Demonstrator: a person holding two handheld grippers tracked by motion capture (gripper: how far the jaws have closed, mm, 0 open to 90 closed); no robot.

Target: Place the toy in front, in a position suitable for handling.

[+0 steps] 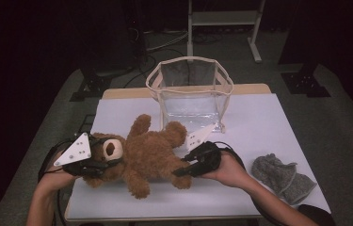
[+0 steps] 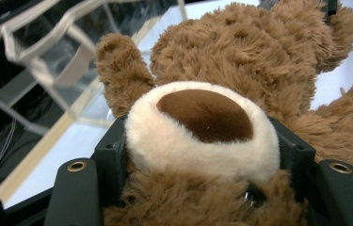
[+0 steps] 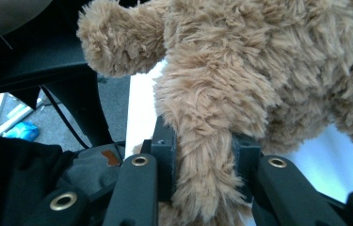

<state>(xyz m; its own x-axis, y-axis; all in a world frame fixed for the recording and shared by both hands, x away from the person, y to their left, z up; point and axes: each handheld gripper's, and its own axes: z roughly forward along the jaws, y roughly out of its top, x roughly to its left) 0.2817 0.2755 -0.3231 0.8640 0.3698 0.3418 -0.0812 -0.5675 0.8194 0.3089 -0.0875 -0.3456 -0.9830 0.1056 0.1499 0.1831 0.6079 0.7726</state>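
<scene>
A brown teddy bear (image 1: pixel 146 153) lies on its back across the white table (image 1: pixel 259 122), head to the left. My left gripper (image 1: pixel 100 159) is shut on the bear's head; in the left gripper view the cream muzzle (image 2: pixel 202 127) bulges between the jaws. My right gripper (image 1: pixel 186 170) is shut on a leg of the bear, and the right gripper view shows that furry leg (image 3: pixel 202 155) squeezed between the jaws. A clear plastic bag (image 1: pixel 190 92) with cream trim stands open just behind the bear.
A grey knitted cloth (image 1: pixel 280 176) lies at the table's right front. Behind the table stand a white frame (image 1: pixel 221 19) and dark stands on the floor. Bare table surface lies right of the bag.
</scene>
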